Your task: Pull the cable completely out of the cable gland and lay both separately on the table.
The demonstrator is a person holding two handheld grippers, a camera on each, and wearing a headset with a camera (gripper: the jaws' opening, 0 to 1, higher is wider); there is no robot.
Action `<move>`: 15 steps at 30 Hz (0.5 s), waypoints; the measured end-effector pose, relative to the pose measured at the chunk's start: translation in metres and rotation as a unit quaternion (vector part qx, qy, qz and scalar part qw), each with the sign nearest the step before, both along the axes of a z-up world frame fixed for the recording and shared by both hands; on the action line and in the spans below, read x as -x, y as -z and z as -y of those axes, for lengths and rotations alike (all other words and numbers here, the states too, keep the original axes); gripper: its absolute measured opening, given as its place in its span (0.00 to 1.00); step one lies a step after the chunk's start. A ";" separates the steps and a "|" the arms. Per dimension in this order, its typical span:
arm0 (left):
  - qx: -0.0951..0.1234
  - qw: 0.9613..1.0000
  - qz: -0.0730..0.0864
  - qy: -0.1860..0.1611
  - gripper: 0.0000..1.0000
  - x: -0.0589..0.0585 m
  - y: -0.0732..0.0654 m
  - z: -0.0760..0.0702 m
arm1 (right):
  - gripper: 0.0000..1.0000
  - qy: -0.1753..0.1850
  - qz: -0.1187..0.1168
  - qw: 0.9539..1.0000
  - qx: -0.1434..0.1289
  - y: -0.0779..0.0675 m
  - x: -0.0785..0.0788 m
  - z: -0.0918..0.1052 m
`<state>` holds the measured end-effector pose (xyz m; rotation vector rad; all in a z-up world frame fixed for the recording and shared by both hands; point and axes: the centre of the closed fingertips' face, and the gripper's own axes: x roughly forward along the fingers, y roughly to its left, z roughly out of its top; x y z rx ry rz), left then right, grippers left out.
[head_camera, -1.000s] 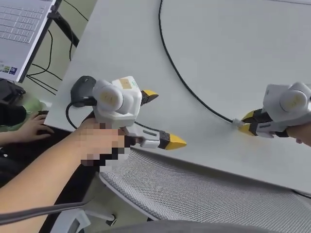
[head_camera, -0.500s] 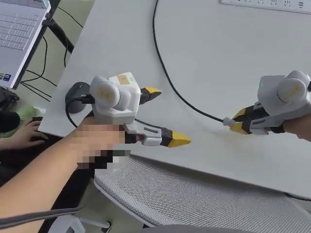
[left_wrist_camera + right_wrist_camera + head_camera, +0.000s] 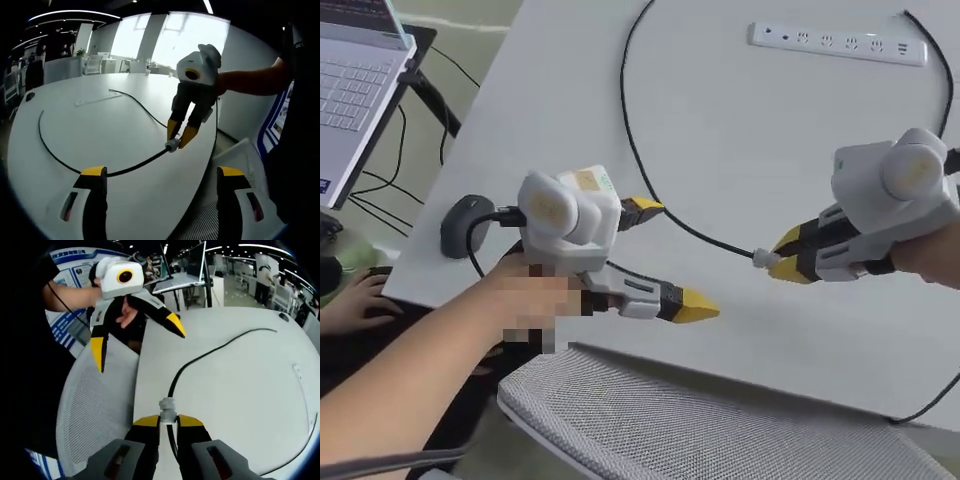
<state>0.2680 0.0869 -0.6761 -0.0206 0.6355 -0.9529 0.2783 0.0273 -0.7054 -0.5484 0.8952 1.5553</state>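
Note:
A black cable curves across the white table and ends in a small white cable gland. My right gripper is shut on that gland and holds it just above the table. Seen from the right gripper, the gland stands between the yellow tips of the right gripper, with the cable leading away. My left gripper hangs open near the table's front edge, a short way left of the gland. Its own view shows the left gripper wide apart, facing the gland.
A white power strip lies at the back of the table. An open laptop stands off to the left, and a dark puck sits on the table's left corner. A grey mesh chair is below the front edge.
The right gripper has carried the gland a little to the left, closer to the open left gripper. The head view has tilted up, bringing the power strip into sight.

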 end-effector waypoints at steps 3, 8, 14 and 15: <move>0.004 1.000 0.004 0.008 0.90 -0.002 -0.004 0.007 | 0.06 0.001 -0.007 1.000 -0.010 -0.007 0.003 -0.002; 0.006 1.000 0.012 0.025 0.88 -0.006 -0.007 0.018 | 0.06 -0.002 -0.009 1.000 -0.024 -0.017 0.009 -0.005; 0.002 0.998 0.016 0.056 0.81 -0.008 0.000 0.027 | 0.06 -0.012 -0.002 1.000 -0.025 -0.018 0.014 -0.004; 0.003 0.998 0.014 0.059 0.80 -0.008 0.000 0.028 | 0.06 -0.013 -0.002 1.000 -0.026 -0.019 0.015 -0.004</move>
